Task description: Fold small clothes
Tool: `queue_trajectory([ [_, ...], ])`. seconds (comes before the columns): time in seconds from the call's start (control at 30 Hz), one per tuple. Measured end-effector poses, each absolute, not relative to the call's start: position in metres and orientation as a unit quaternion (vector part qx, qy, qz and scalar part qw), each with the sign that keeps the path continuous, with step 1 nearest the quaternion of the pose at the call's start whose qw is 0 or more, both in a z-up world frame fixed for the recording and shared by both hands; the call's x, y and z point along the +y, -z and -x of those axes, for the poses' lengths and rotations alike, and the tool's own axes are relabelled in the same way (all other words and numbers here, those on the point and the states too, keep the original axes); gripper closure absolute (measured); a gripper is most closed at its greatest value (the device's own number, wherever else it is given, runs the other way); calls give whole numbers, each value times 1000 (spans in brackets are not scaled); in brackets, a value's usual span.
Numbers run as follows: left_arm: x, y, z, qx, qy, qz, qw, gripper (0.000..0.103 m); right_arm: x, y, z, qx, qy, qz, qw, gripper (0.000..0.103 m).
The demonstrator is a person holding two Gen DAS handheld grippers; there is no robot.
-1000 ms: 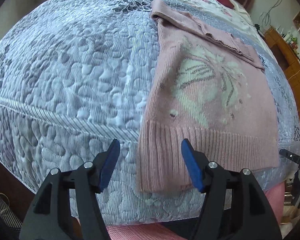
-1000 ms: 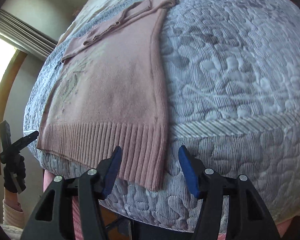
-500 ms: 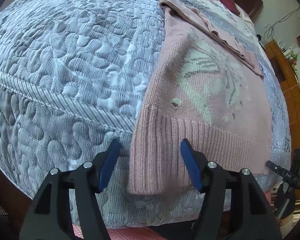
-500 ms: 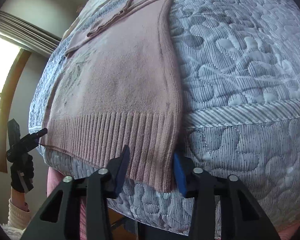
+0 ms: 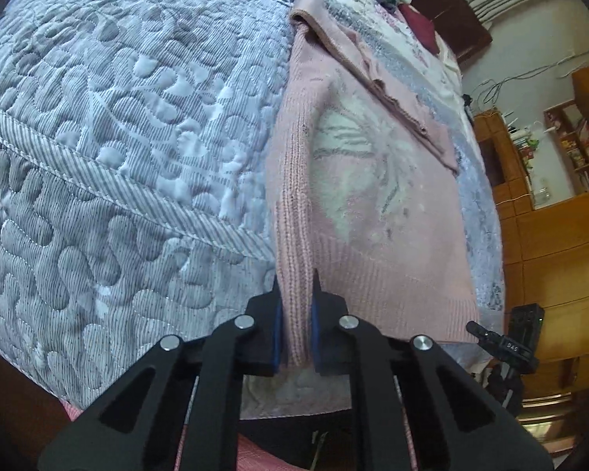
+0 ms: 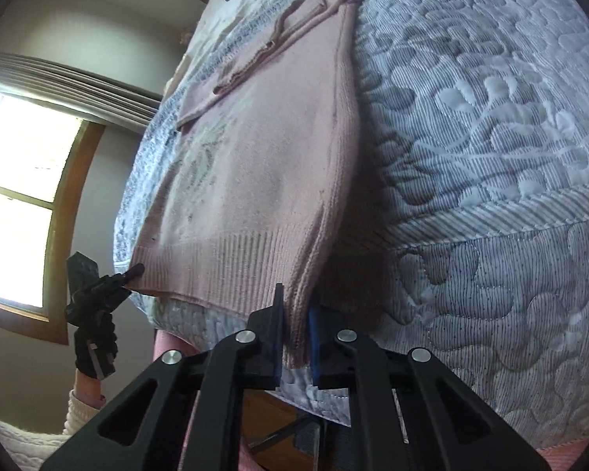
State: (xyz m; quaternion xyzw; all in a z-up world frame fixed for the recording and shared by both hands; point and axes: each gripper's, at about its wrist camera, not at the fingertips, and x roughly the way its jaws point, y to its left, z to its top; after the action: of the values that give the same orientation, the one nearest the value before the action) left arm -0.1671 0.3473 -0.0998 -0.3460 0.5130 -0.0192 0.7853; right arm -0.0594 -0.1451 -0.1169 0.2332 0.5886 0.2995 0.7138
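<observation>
Quilted grey bedding [image 5: 129, 125], with a pink sweater [image 5: 377, 196] spread flat at its near edge.

Each bottom corner of the ribbed hem is pinched and lifted off the quilt: one by the left gripper [image 5: 294, 316], one by the right gripper [image 6: 294, 324], both closed tight on the knit.

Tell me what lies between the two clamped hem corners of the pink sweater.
Only the pink sweater's own ribbed hem, hanging over the quilted bed edge. The right wrist view shows it running from the right gripper to the left gripper.
</observation>
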Motion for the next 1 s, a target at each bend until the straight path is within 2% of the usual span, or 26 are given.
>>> queue_trajectory([
  [0.23, 352, 61, 144, 468, 47, 355, 808, 94, -154, 74, 26, 547, -334, -275, 717, 93],
  [0.43, 370, 50, 103, 440, 37, 376, 815, 94, -157, 56, -22, 531, -329, -293, 724, 93],
  [1.0, 402, 98, -16, 471, -19, 381, 796, 94, -145, 112, -147, 585, -274, -330, 689, 93],
])
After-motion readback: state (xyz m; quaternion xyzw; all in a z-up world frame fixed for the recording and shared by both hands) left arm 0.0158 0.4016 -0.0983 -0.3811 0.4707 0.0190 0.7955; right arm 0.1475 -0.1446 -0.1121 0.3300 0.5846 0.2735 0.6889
